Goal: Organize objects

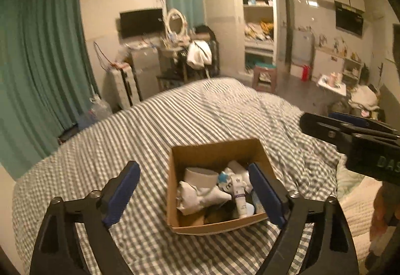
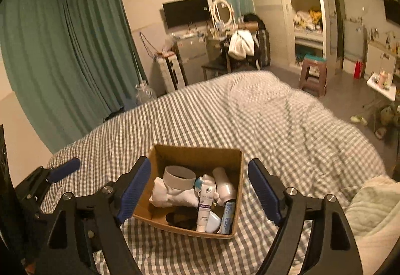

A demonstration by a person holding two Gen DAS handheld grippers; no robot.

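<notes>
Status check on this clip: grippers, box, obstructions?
Left gripper open, empty. Right gripper open, empty. Cardboard box on checked bedspread, holding tube, white cloth, bottles. Nothing blocking.

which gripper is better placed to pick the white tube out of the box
Right, probably. The right gripper is open and frames the white tube in the cardboard box; the left gripper sits offset to the box's left.

An open brown cardboard box [image 2: 232, 162] sat on the grey-and-white checked bedspread [image 2: 287, 125], just ahead of the right gripper [image 2: 200, 193]. In it, a white squeeze tube [image 2: 205, 207] stood beside a white folded cloth [image 2: 170, 196]. The left gripper [image 1: 197, 191] lay to the left.
</notes>
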